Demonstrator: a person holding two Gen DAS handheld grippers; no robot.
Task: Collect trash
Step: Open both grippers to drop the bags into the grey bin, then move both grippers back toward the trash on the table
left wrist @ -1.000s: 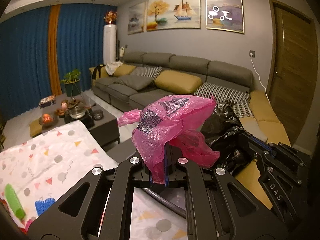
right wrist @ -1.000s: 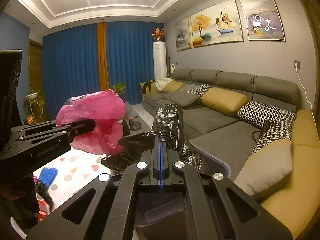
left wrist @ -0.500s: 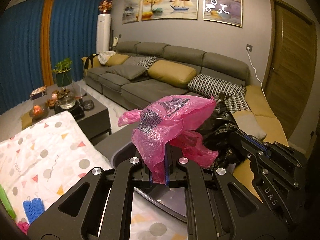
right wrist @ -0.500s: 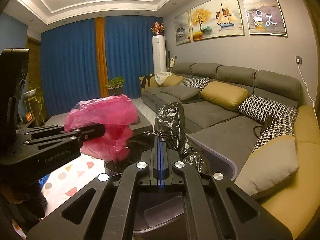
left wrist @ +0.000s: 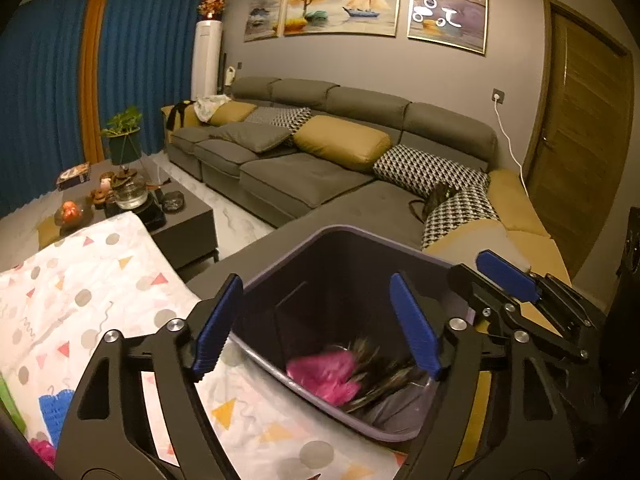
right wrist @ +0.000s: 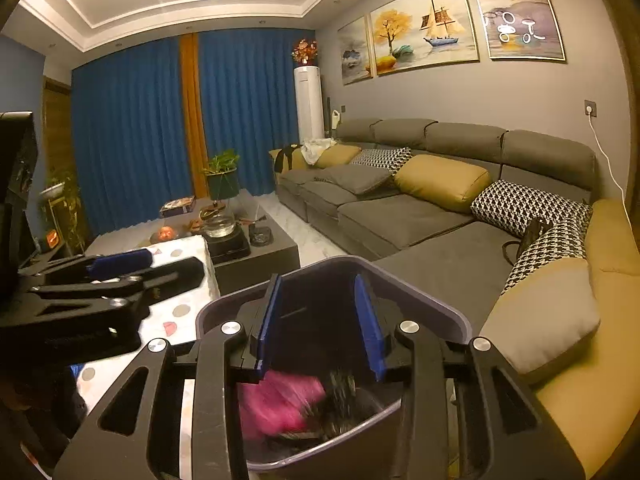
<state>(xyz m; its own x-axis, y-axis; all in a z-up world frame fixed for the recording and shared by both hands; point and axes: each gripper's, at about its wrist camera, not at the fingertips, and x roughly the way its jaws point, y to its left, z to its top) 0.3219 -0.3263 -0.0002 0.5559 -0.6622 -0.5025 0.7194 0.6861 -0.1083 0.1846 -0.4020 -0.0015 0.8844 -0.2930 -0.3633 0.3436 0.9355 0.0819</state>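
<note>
From the left wrist we see the left gripper (left wrist: pixel 316 324), jaws opening and empty, over a smooth grey bin (left wrist: pixel 352 240); the crinkled pink bag (left wrist: pixel 324 376) it pinched earlier lies inside.

From the right wrist, the right gripper (right wrist: pixel 320 324) opens emptily; the black bag (right wrist: pixel 344 400) has dropped in too.

1. The left gripper (left wrist: pixel 316 324) is filling the lower centre of the left wrist view, its jaws opening wide with nothing pressed between them.
2. The right gripper (right wrist: pixel 320 324) is occupying the lower centre of its view, jaws opening, pads gripping nothing.
</note>
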